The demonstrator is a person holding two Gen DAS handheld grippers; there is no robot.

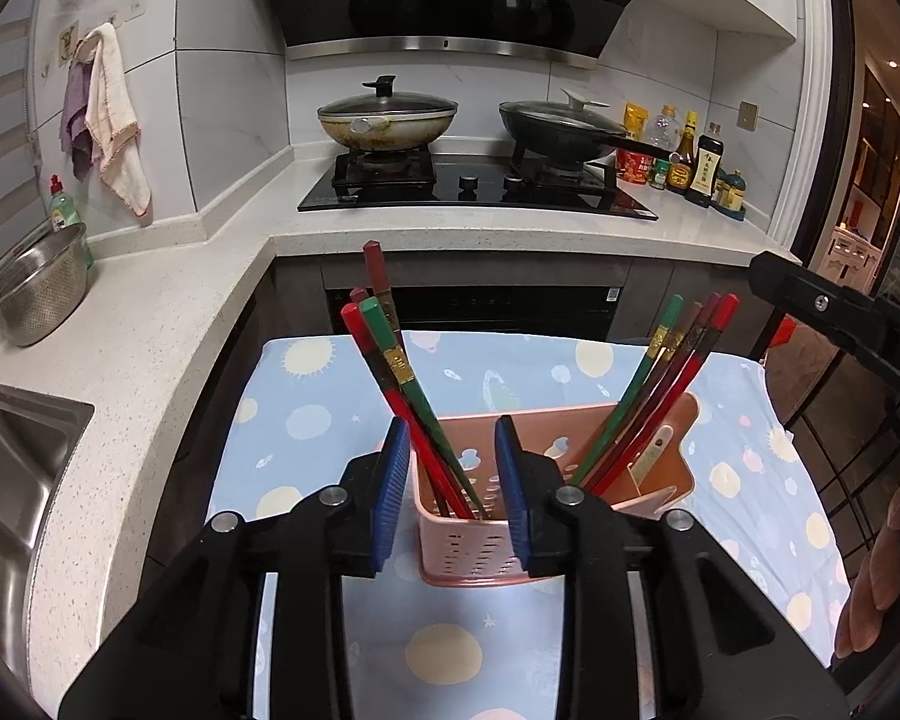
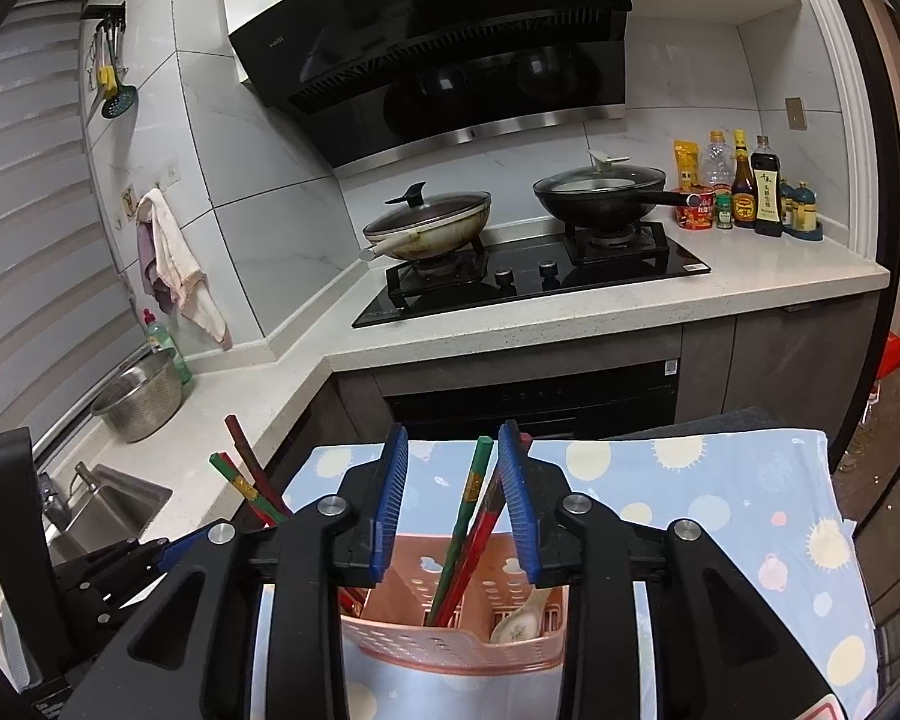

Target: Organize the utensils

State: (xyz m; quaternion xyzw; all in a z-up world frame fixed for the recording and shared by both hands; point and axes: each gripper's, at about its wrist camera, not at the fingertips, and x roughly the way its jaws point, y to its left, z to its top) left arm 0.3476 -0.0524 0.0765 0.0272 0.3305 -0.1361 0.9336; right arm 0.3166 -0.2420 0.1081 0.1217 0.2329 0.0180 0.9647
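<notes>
Two chopstick bunches (image 1: 414,396) (image 1: 660,396) | one pink holder (image 1: 474,546) | both hand-held grippers (image 1: 450,498) (image 2: 456,510) released

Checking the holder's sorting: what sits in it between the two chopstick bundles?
In the left wrist view, only the pink holder's perforated wall and bare rim lie between the left bundle and right bundle.

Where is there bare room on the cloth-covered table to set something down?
Free: the patterned cloth left of the pink utensil caddy, and the stretch right of it. Crowded: inside the caddy, among chopsticks and spoon, with both grippers close.
</notes>
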